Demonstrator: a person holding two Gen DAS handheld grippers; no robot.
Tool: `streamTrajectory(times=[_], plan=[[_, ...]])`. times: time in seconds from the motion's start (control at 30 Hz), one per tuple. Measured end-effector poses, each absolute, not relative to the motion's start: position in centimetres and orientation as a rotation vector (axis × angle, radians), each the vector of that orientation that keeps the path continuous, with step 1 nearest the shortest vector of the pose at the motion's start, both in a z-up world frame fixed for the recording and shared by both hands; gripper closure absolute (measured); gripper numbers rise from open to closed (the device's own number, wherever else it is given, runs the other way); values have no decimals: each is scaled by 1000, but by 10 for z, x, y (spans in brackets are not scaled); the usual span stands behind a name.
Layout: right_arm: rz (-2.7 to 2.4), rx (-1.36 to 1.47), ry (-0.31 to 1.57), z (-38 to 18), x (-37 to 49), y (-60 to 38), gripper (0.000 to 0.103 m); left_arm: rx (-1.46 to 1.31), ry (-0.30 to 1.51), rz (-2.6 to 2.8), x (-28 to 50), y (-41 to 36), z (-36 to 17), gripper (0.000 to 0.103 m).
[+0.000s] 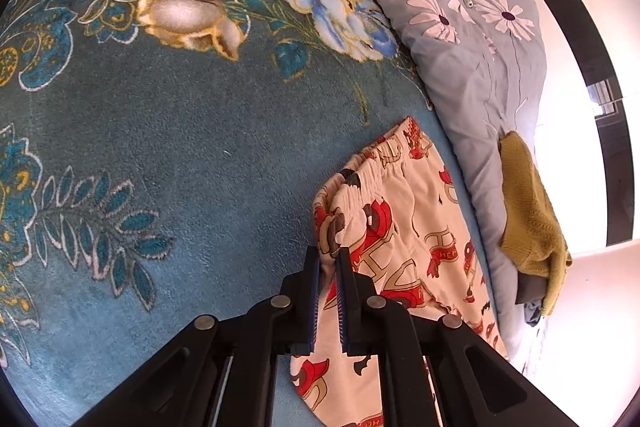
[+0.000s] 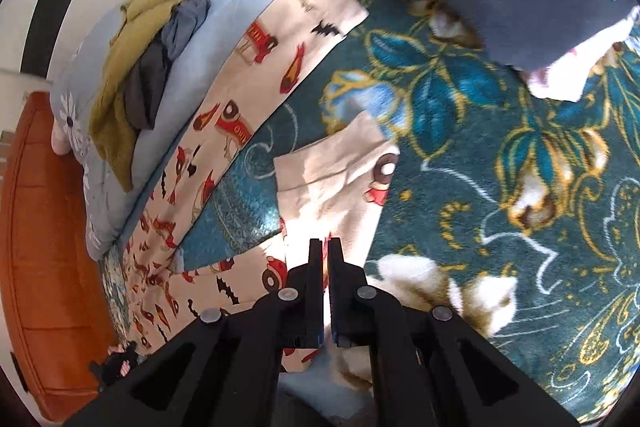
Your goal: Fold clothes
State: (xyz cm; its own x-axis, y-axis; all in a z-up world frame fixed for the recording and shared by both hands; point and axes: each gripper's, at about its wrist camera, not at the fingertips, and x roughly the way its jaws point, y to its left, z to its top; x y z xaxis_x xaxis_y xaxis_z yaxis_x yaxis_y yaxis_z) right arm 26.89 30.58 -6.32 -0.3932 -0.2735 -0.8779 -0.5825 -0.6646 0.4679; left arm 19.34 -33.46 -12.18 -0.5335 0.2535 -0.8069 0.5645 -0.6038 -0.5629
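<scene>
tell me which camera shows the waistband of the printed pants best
The left wrist view: the gathered waistband of the printed pants sits close and sharp, with the left gripper clamped on it. The right wrist view shows only the legs and hems beyond the right gripper, no waistband.

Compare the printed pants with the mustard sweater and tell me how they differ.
The printed pants are cream with red cartoon figures; the mustard sweater is one plain colour. The pants lie spread over the blue floral blanket, while the sweater sits bunched on the grey quilt with other dark clothes. The left gripper and right gripper both pinch the pants; nothing holds the sweater. Both are still unfolded.
</scene>
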Motion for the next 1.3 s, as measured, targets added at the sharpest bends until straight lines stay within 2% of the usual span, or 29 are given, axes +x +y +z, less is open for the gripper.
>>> streamTrajectory(times=[0.07,0.13,0.2,0.4,0.5,0.57,0.63,0.67,0.73,1.1,1.3], plan=[[2187,-1653,1097,-71,258,288,91,1400,1278,-2248,193,-334,-123,95],[2208,-1705,1010,-78,250,270,70,1409,1273,-2248,193,-333,-124,95],[2224,-1763,917,-86,244,254,63,1418,1268,-2249,193,-332,-125,95],[2205,-1888,585,-103,233,221,63,1438,1257,-2249,192,-329,-129,95],[2202,-1920,485,-104,233,213,63,1446,1255,-2247,192,-328,-131,95],[2191,-1943,416,-105,234,209,69,1448,1254,-2245,192,-328,-132,95],[2171,-1943,377,-105,238,210,90,1447,1253,-2244,193,-329,-132,94],[2162,-1941,378,-105,240,213,97,1446,1255,-2244,194,-330,-132,94],[2146,-1928,443,-103,247,222,101,1446,1261,-2242,196,-331,-132,94],[2147,-1767,708,-76,287,270,102,1438,1297,-2231,199,-340,-136,93],[2033,-1698,948,-78,313,295,103,1477,1292,-2214,199,-335,-146,93]])
